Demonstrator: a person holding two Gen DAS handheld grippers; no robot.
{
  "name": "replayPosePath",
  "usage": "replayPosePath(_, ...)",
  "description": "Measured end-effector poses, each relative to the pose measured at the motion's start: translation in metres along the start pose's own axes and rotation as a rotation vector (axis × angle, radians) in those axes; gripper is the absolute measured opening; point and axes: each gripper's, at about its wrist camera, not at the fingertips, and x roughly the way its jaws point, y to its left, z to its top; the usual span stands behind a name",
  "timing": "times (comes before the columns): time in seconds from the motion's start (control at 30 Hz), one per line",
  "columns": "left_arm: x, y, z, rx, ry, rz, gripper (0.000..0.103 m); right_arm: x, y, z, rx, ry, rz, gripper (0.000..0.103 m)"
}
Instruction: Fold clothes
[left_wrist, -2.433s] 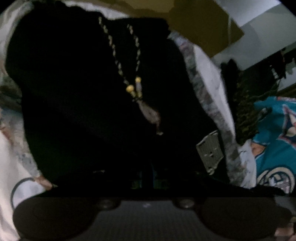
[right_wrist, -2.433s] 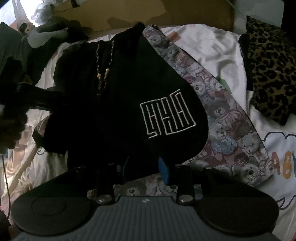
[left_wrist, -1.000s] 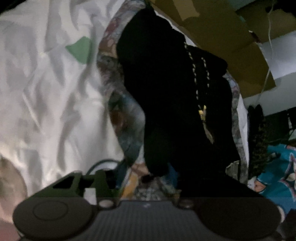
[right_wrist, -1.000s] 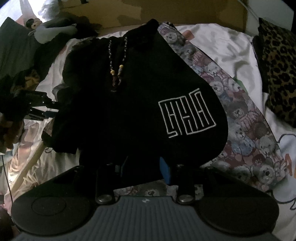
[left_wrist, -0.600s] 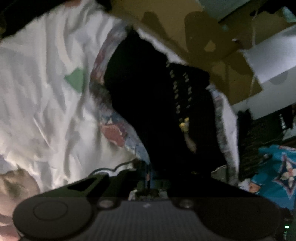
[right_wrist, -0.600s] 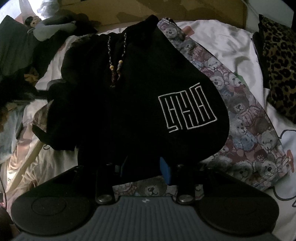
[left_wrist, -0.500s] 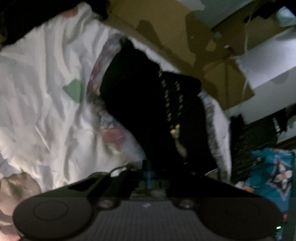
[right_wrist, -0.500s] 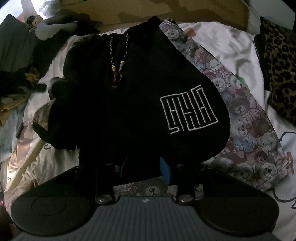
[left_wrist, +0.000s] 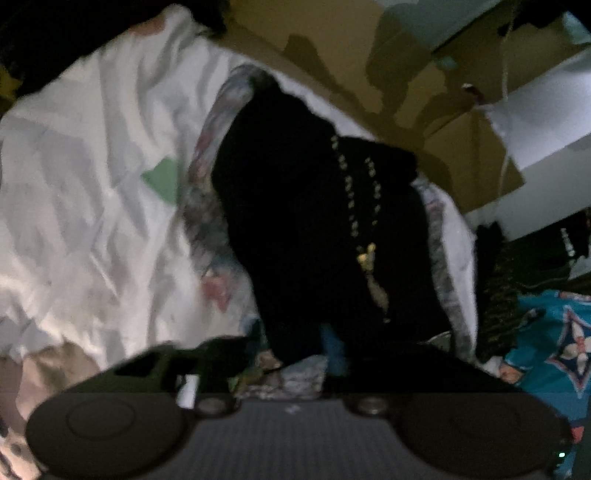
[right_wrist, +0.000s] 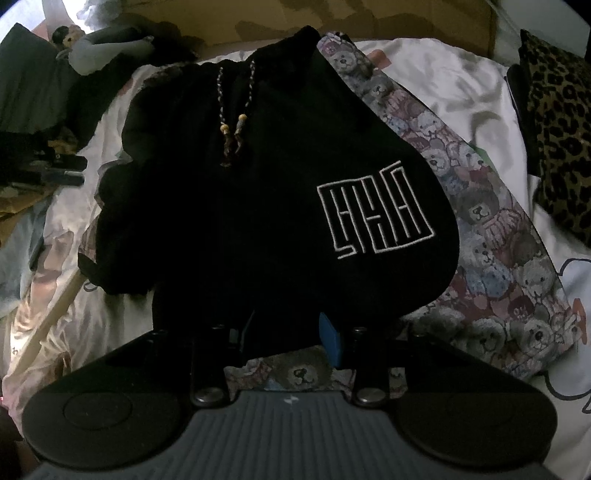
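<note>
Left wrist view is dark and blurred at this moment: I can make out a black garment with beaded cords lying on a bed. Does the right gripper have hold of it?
Observer: Yes. The right gripper is closed on the near edge of the black hoodie.
Operator: Is there any print on the hoodie? I see none.
Observer: A white outlined logo sits on the side that is turned away from your camera.
Operator: What is the patterned cloth under it?
Observer: A teddy-bear print fabric, spread beneath the hoodie and showing along its right edge.
</note>
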Motion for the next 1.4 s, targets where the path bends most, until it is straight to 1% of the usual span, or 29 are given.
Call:
replayPosePath(0.07,0.009,0.004,-0.003,0.001,-0.003,0.0,0.065,0.001,0.001,0.0,0.0,0.002,0.0,0.045)
replayPosePath(0.13,0.02,0.008,-0.004,0.002,0.014,-0.002,0.065,0.0,0.003,0.0,-0.009,0.002,0.0,0.045)
replayPosePath(0.2,0.031,0.013,-0.004,-0.025,0.03,0.011,0.063,-0.001,0.005,0.0,-0.017,0.001,-0.001,0.045)
replayPosePath(0.3,0.041,0.02,-0.005,-0.051,0.042,0.008,0.059,-0.002,0.006,-0.001,-0.022,0.003,-0.003,0.045)
replayPosePath(0.37,0.045,0.025,-0.007,-0.064,0.043,0.009,0.057,-0.001,0.006,-0.001,-0.022,0.005,-0.003,0.045)
replayPosePath(0.47,0.047,0.033,-0.009,-0.084,0.04,0.001,0.047,0.0,0.005,-0.003,-0.02,0.009,-0.004,0.045)
replayPosePath(0.53,0.047,0.037,-0.009,-0.106,0.034,-0.027,0.034,-0.001,0.004,-0.003,-0.02,0.009,-0.006,0.045)
replayPosePath(0.57,0.047,0.039,-0.008,-0.115,0.031,-0.045,0.02,-0.001,0.004,-0.004,-0.02,0.009,-0.006,0.045)
replayPosePath(0.6,0.047,0.04,-0.008,-0.123,0.028,-0.067,0.011,-0.001,0.003,-0.004,-0.019,0.009,-0.007,0.045)
replayPosePath(0.67,0.044,0.04,-0.007,-0.122,0.014,-0.088,0.008,-0.002,0.002,-0.005,-0.016,0.009,-0.008,0.045)
replayPosePath(0.8,0.026,0.035,-0.005,-0.092,-0.022,-0.109,0.005,-0.002,0.001,-0.006,-0.011,0.011,-0.007,0.045)
replayPosePath(0.93,0.0,0.025,0.0,-0.078,-0.059,-0.142,0.002,-0.001,0.002,-0.006,-0.015,0.011,-0.005,0.045)
replayPosePath(1.07,-0.024,0.01,0.008,-0.065,-0.1,-0.206,0.0,-0.002,0.002,-0.005,-0.017,0.008,-0.004,0.045)
replayPosePath(1.17,-0.033,-0.008,0.015,-0.007,-0.122,-0.224,0.0,-0.002,0.003,-0.005,-0.018,0.008,-0.004,0.045)
replayPosePath(1.23,-0.03,-0.016,0.019,0.022,-0.121,-0.213,0.0,-0.002,0.003,-0.005,-0.018,0.012,-0.004,0.045)
replayPosePath(1.3,-0.024,-0.018,0.02,0.034,-0.109,-0.167,0.0,-0.002,0.002,-0.006,-0.018,0.011,-0.004,0.045)
replayPosePath(1.33,-0.021,-0.018,0.02,0.038,-0.103,-0.14,0.003,-0.003,0.002,-0.006,-0.019,0.011,-0.004,0.045)
replayPosePath(1.4,-0.018,-0.013,0.017,0.032,-0.094,-0.077,0.016,-0.003,0.001,-0.007,-0.018,0.011,-0.007,0.045)
